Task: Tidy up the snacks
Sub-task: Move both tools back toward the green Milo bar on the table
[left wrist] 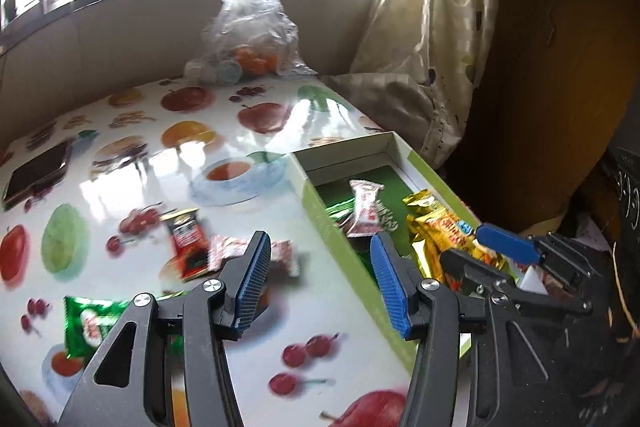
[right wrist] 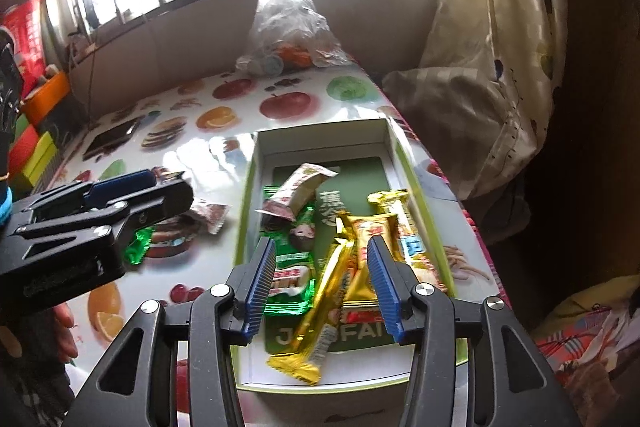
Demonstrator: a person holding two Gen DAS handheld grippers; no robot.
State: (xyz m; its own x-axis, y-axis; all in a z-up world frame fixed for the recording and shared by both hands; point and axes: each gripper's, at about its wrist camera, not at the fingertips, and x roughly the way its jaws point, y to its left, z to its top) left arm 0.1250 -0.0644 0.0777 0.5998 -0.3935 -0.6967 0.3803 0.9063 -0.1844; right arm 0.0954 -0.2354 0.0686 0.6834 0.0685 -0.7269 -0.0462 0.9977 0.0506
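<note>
Shiny gold, green and white wrappers, lots of them, piled in a flat box (right wrist: 404, 163) with green sides and a white inside. Sitting on a glossy tabletop (left wrist: 340, 311) printed with apples, cherries and oranges.

Step in hand, as a guess: moving the loose snacks into the box, about half done. Four or five packs inside already: two gold bars (right wrist: 362, 251), a green pack (right wrist: 294, 271) and a white one (right wrist: 300, 189) lying across it. More waiting outside on the tabletop: a red pack (left wrist: 186, 241), a small pinkish white pack (left wrist: 232, 251) touching it, and a green foil pack (left wrist: 94, 321) nearer the camera.

Left gripper (left wrist: 320, 291) over the tabletop just beside the box's green wall, wide open, holding nothing. Pinkish pack just past its left finger (left wrist: 250, 283). Right gripper (right wrist: 324, 285) above the near end of the box, also wide open and empty, gold bars under it.

Next, probably: left gripper down over the pinkish pack or the red one, fingers on both sides, a soft squeeze, then a lift over the wall. Careful, though: thin, crinkly, slippery wrappers, flat on a slick top, easy to push away instead of pinch. Ridged blue pads good for holding on.
</note>
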